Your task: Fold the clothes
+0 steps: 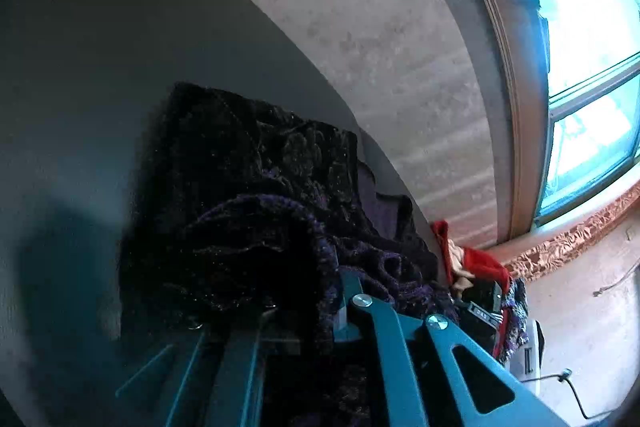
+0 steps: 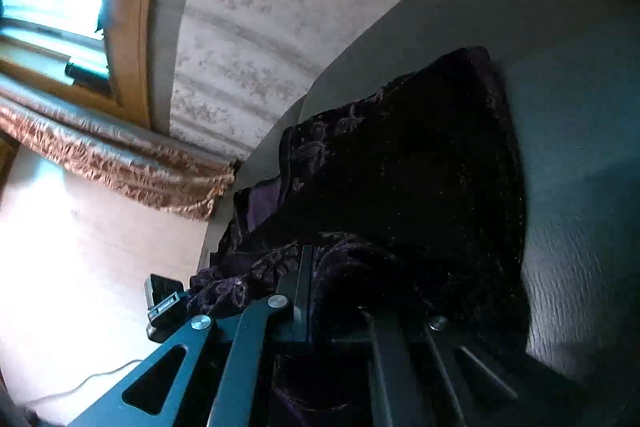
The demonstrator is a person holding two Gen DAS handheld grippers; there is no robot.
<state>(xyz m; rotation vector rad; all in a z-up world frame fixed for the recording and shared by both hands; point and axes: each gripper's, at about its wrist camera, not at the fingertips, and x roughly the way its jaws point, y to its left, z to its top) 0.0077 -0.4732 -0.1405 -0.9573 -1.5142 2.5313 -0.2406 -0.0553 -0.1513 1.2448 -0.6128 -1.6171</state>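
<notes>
No readable writing. One dark purple velvet garment (image 1: 248,179) on grey table (image 1: 80,67), partly folded. Left gripper (image 1: 304,307) pinching near edge; right gripper (image 2: 336,291) pinching it likewise. One window (image 1: 592,27) beyond.

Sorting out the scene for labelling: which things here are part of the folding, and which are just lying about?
Part of the folding:
dark purple velvet garment
left hand-held gripper
right hand-held gripper
grey table

Just lying about:
red cloth
cable
curtain
</notes>
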